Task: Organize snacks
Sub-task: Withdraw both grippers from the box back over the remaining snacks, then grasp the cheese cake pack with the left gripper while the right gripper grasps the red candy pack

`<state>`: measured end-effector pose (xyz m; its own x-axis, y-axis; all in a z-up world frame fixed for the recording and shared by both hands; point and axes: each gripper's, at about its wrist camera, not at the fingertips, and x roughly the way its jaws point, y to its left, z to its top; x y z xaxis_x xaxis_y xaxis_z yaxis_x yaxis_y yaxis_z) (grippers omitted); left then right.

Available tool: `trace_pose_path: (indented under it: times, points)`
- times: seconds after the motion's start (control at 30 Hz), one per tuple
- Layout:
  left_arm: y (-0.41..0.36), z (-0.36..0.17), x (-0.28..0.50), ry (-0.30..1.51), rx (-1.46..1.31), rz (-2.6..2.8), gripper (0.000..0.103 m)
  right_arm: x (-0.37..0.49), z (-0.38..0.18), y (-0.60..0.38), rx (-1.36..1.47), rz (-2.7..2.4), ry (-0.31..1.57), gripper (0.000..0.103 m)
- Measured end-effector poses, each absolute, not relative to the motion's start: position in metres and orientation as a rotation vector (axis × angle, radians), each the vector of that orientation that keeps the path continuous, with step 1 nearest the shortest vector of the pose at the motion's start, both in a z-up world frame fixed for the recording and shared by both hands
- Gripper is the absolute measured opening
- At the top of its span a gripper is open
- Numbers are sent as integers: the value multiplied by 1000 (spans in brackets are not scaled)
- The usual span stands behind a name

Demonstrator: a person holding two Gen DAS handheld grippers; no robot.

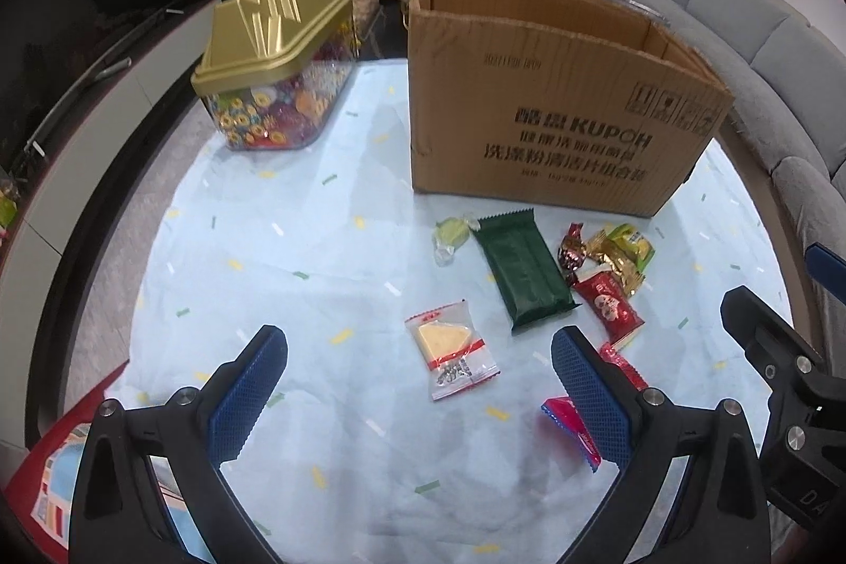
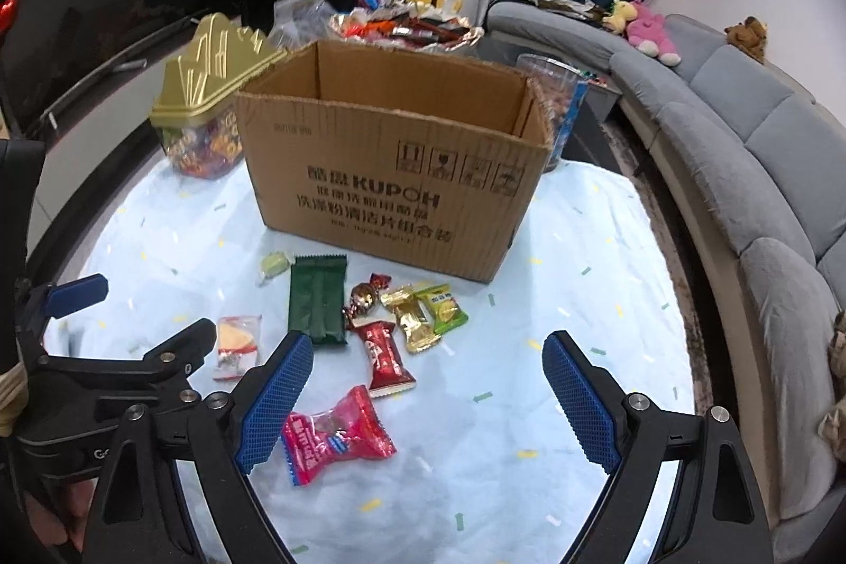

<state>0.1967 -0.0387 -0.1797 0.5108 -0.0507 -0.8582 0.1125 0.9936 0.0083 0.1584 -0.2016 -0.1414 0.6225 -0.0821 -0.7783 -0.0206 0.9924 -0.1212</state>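
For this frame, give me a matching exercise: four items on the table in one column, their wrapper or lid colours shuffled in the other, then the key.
Items:
1. Flat rectangular bar packet
2. Bow-tie shaped candy packet nearest the right gripper
3. House-shaped lid of the clear candy jar
4. Wedge-shaped biscuit packet

Colours:
A. Gold
B. Clear with red print
C. Dark green
D. Pink

Pairs: 1-C, 2-D, 3-A, 4-B
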Motion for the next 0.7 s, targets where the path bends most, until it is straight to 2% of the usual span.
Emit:
trace_pose_path:
  times: [0.17,0.43,0.7]
  points:
    - [-41,-196,204,1070,65,-89,100,171,-158,-205,-129,-16,949,88]
    - [-48,-217,212,1116,83,-69,96,188,-185,-209,-140,34,1035,67]
    - [-47,-232,222,1159,67,-48,91,199,-201,-208,-141,67,1084,67]
